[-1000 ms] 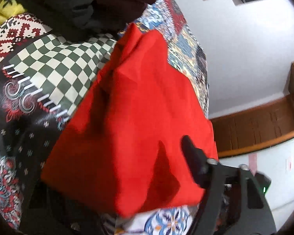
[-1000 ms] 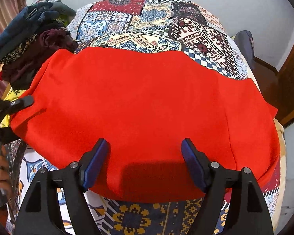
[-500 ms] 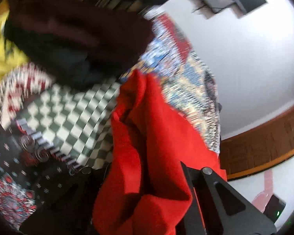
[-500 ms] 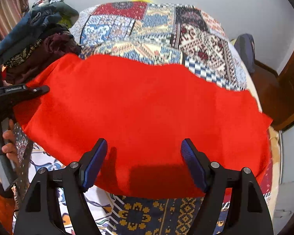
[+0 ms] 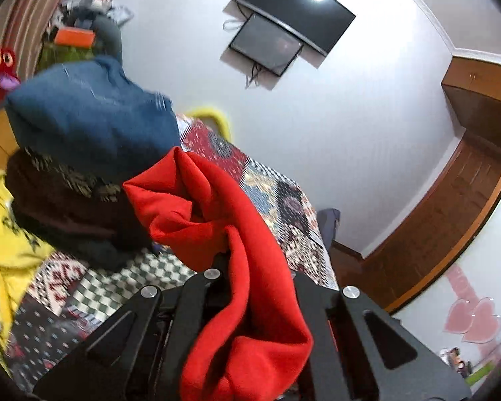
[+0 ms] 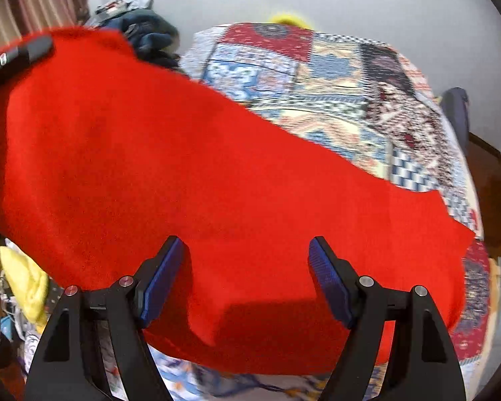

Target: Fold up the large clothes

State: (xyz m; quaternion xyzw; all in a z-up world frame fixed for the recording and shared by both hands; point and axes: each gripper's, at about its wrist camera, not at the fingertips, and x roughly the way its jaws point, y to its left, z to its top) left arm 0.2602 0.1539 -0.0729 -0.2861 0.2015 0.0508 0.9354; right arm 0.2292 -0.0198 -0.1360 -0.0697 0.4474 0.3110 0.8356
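Note:
A large red cloth (image 6: 217, 173) lies spread over a patchwork bedspread (image 6: 317, 77). Its left side is lifted off the bed and slopes down to the right. My left gripper (image 5: 257, 267) is shut on a bunched edge of the red cloth (image 5: 217, 207), which spills over and between its black fingers. In the right wrist view the left gripper (image 6: 20, 53) shows as a dark bar at the cloth's raised upper-left corner. My right gripper (image 6: 247, 267) hovers open over the cloth's near edge, and nothing is between its blue pads (image 6: 163, 280).
A pile of clothes sits at the bed's left: a blue denim piece (image 5: 90, 117) on top, a dark maroon one (image 5: 66, 207) under it, a yellow garment (image 5: 3, 234) beside it. A screen (image 5: 297, 16) hangs on the white wall. Wooden furniture (image 5: 451, 200) stands on the right.
The left gripper shut on the red cloth's edge and rose, pulling the cloth's left side up off the bed. The right gripper stayed open and shifted a little over the near edge.

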